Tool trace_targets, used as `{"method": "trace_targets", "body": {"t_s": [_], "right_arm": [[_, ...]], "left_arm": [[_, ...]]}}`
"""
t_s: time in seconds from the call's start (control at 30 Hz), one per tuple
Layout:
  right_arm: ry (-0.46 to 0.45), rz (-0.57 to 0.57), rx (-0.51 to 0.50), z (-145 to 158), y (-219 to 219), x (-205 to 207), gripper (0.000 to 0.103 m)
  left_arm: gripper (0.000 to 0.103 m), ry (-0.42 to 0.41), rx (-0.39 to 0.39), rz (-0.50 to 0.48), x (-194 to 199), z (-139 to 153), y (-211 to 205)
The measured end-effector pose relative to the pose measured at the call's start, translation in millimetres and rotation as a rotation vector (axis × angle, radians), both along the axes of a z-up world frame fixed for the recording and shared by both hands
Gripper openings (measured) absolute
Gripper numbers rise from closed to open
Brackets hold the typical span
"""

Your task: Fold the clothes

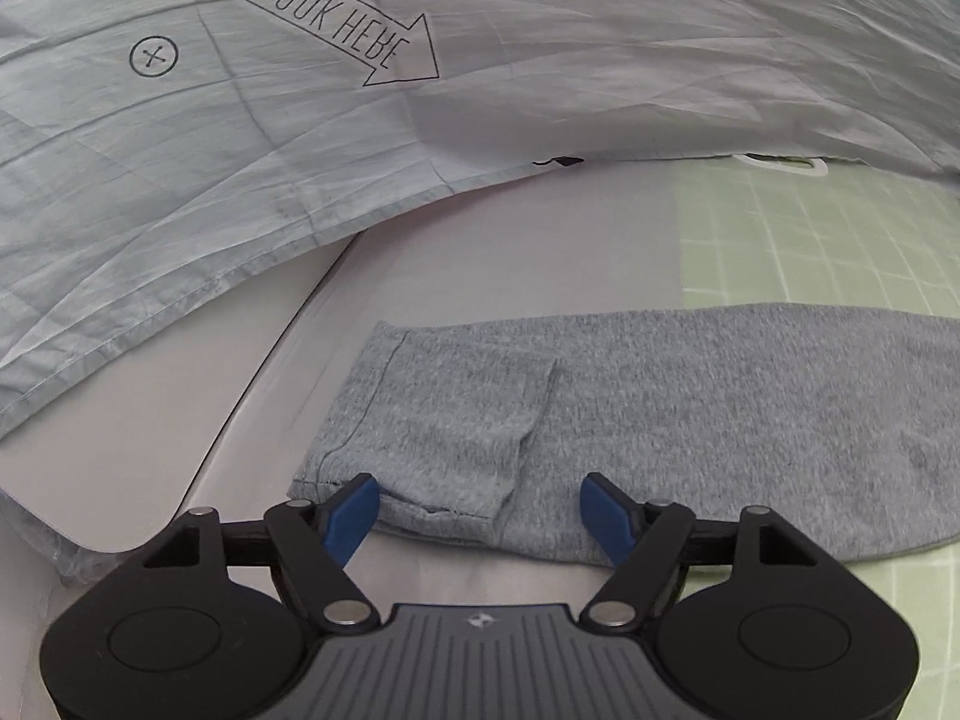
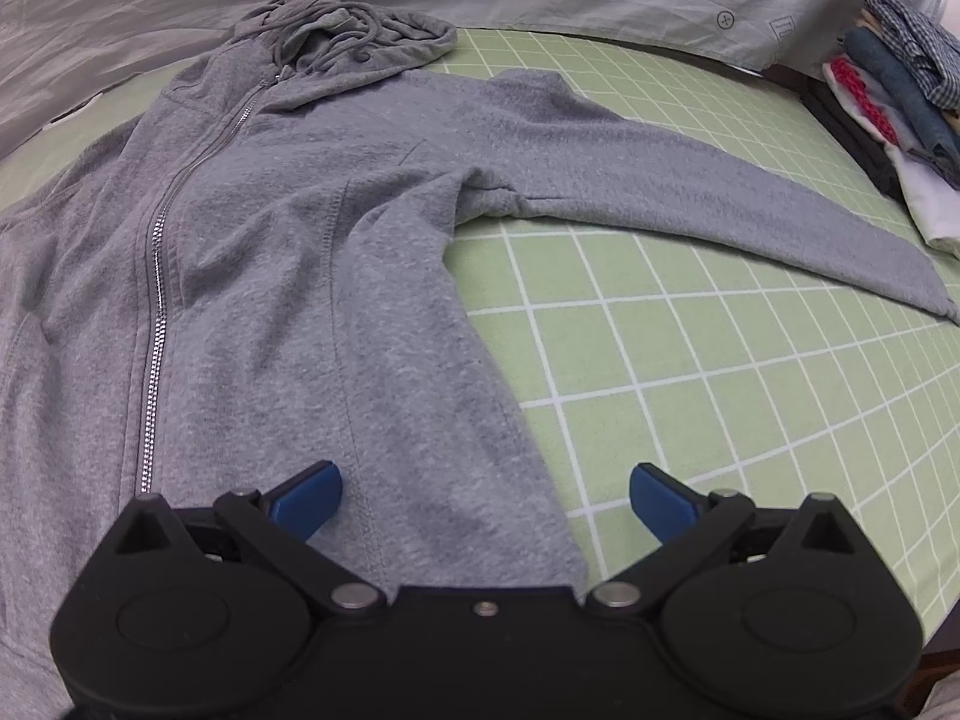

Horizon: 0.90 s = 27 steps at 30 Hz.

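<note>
A grey zip hoodie [image 2: 288, 276] lies spread flat, front up, on a green grid mat [image 2: 720, 390]. Its hood [image 2: 348, 30] is at the far end and one sleeve [image 2: 720, 198] stretches out to the right. My right gripper [image 2: 483, 501] is open and empty, its blue fingertips astride the hoodie's bottom right hem. In the left wrist view the other sleeve [image 1: 600, 420] lies across the mat's edge, cuff [image 1: 420, 438] toward me. My left gripper [image 1: 480, 516] is open and empty, its fingertips on either side of the cuff's near edge.
A pale grey sheet [image 1: 300, 150] printed with an arrow and circled crosses hangs behind the table. A grey table surface [image 1: 180, 420] lies left of the mat. A stack of folded clothes [image 2: 894, 114] sits at the mat's far right edge.
</note>
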State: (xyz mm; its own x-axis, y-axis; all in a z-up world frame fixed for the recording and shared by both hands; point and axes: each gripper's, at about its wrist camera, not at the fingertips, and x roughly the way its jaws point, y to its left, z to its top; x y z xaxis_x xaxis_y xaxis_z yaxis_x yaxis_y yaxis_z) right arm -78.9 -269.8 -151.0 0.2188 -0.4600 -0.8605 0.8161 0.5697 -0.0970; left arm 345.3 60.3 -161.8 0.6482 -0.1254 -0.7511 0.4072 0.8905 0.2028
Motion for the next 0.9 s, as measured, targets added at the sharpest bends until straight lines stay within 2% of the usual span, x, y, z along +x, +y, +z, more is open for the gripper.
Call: {"method": "trace_targets", "body": {"t_s": [0.07, 0.13, 0.2, 0.27, 0.33, 0.43, 0.53, 0.6, 0.63, 0.67, 0.8, 0.9], "right_arm": [[-0.008, -0.016, 0.014, -1, -1, -1, 0.103], [-0.012, -0.027, 0.023, -1, -2, -1, 0.103], [-0.010, -0.029, 0.024, -1, -2, 0, 0.103], [-0.005, -0.027, 0.024, -1, -3, 2, 0.103], [-0.001, -0.026, 0.024, -1, -3, 3, 0.103], [0.006, -0.021, 0.023, 0, -4, 5, 0.103], [0.006, -0.019, 0.021, 0, -4, 5, 0.103], [0.001, -0.020, 0.021, 0, -5, 4, 0.103], [-0.002, -0.020, 0.021, 0, -6, 4, 0.103], [-0.005, -0.021, 0.021, 0, -6, 4, 0.103], [-0.009, -0.006, -0.006, 2, -5, 4, 0.103], [-0.027, -0.003, -0.019, 4, -5, 0, 0.103]], "left_arm": [[0.073, 0.008, -0.027, 0.025, 5, 0, 5], [0.056, 0.007, -0.049, 0.051, 10, 1, 12], [0.031, 0.021, -0.083, 0.071, 17, 4, 20], [0.015, 0.026, -0.148, 0.118, 23, 11, 31], [0.013, 0.016, -0.241, 0.201, 29, 23, 47], [0.012, 0.001, -0.382, 0.326, 38, 40, 71], [0.015, -0.056, -0.484, 0.518, 40, 57, 99], [0.036, -0.059, -0.503, 0.546, 39, 63, 108], [0.041, -0.059, -0.511, 0.556, 38, 66, 112], [0.047, -0.061, -0.501, 0.543, 32, 67, 111], [0.056, -0.056, -0.457, 0.453, 3, 68, 103], [0.062, 0.002, -0.475, 0.364, -30, 61, 92]]}}
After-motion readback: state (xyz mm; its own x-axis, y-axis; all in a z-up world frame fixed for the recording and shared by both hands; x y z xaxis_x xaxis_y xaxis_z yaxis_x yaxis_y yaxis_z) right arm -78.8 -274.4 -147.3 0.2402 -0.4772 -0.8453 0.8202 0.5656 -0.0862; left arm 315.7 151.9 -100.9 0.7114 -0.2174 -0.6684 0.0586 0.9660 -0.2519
